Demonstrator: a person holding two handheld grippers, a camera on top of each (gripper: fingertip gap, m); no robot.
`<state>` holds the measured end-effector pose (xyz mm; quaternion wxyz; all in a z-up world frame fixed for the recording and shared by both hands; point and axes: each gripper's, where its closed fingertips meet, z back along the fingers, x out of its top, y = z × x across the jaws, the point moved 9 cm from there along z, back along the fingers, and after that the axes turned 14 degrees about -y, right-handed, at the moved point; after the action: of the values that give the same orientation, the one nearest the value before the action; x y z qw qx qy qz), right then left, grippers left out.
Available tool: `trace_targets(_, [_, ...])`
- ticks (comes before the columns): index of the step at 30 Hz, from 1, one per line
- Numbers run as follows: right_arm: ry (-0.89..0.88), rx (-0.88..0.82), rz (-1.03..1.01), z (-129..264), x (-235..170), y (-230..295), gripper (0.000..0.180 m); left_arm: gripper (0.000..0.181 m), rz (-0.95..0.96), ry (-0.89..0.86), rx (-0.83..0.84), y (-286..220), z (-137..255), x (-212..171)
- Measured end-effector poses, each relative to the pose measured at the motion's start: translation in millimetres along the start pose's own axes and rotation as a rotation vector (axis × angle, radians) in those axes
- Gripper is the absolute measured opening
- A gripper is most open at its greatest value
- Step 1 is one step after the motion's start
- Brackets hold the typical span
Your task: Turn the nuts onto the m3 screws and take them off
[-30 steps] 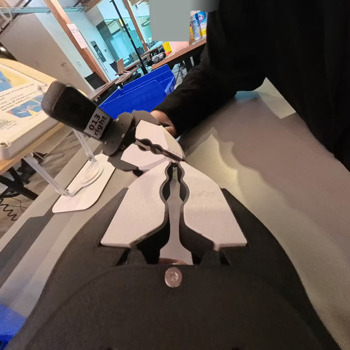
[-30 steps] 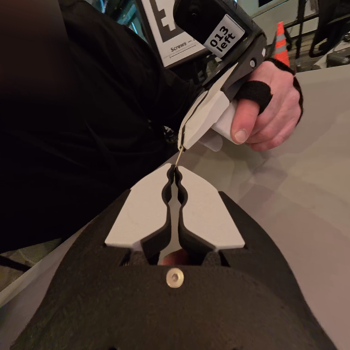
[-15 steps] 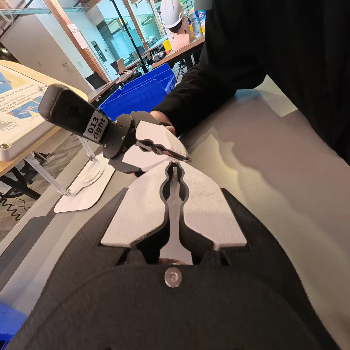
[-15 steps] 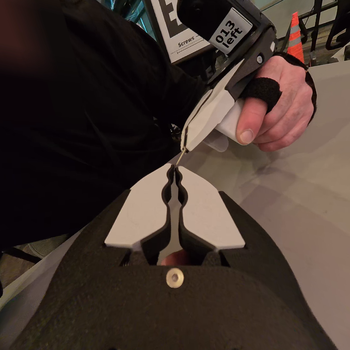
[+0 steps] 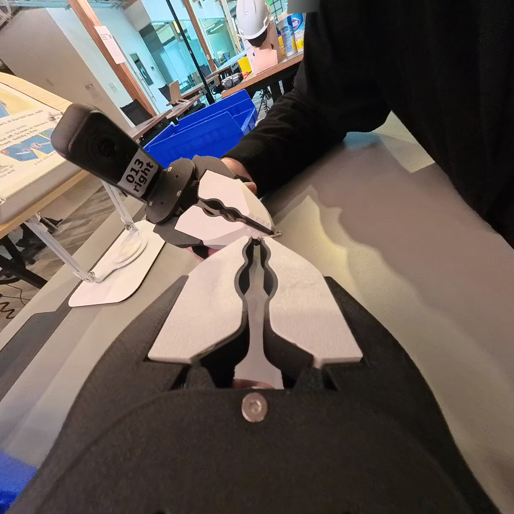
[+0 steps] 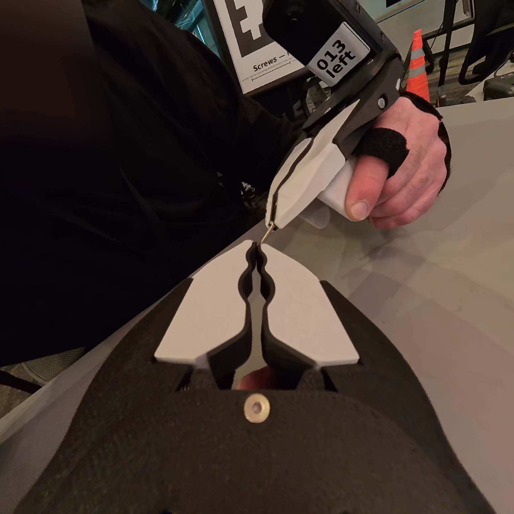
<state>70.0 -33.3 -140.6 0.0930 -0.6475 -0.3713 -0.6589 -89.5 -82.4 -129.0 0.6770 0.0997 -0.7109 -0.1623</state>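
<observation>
My left gripper (image 5: 257, 242) is shut on a thin M3 screw (image 6: 266, 236), which sticks out of its tips in the right wrist view, where that gripper (image 6: 272, 225) is held by a hand (image 6: 403, 178). My right gripper (image 6: 256, 245) is shut, with its tips meeting the screw's free end. A small metal piece, seemingly the nut (image 5: 277, 235), shows at the right gripper's tips (image 5: 272, 233) in the left wrist view. Both grippers hover just above the grey table (image 5: 403, 292), tips touching.
A white stand base (image 5: 111, 283) and an instruction board (image 5: 25, 144) sit to the left. A blue bin (image 5: 211, 133) is beyond the table edge. A marker sign (image 6: 258, 41) and an orange cone (image 6: 417, 64) stand behind. The person's dark sleeve (image 5: 306, 125) crosses the table. My two grippers' fingertips are within a few centimetres of each other.
The right gripper's tips have shifted slightly right across my left gripper's tips, and its body has tilted. The left gripper has drawn back a little. Both stay shut, still joined at the screw.
</observation>
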Motion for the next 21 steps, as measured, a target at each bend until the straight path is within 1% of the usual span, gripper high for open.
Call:
trace_targets(9, [-0.002,-0.028,0.007,1.7,1.0,-1.6,0.000,0.004,0.008,-0.001,0.018,3.2,2.6,-2.4])
trace_targets(12, [0.001,-0.042,0.018,2.2,2.4,-1.4,0.004,0.004,0.011,-0.005,0.029,4.7,3.7,-2.4])
trace_targets(21, [0.011,-0.082,0.044,2.6,3.7,-2.1,0.004,0.004,0.020,-0.012,0.045,6.6,4.6,-3.5])
